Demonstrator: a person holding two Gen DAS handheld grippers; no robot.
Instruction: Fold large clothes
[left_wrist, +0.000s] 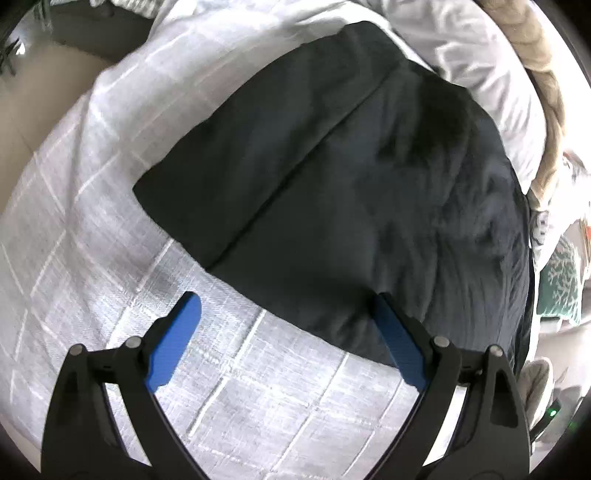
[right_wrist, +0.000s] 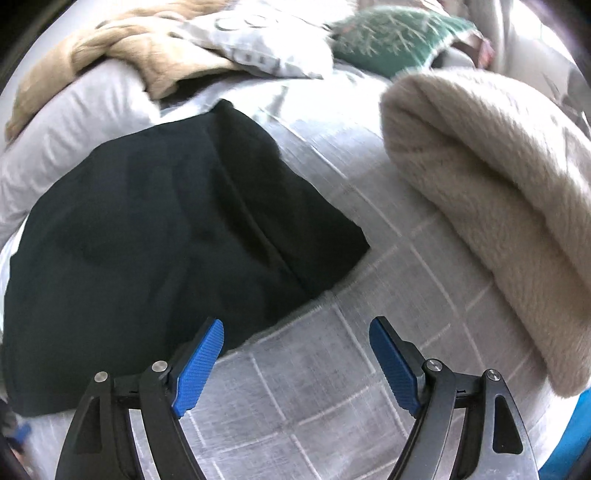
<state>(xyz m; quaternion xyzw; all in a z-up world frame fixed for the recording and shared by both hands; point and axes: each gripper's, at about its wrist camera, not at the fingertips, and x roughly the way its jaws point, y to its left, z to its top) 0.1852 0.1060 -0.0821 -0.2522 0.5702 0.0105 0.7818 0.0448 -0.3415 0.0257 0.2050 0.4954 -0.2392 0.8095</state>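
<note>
Black garment lies folded on the bed, near edge free; left claw and right claw wide, empty above bare bedspread.

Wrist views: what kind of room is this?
Most likely a bedroom. The dark garment lies on a bed with a grey checked cover, pillows sit at the far end, and a folded cream blanket is beside it.

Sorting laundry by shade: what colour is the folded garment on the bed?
Black garment, clearest in the right wrist view.
</note>
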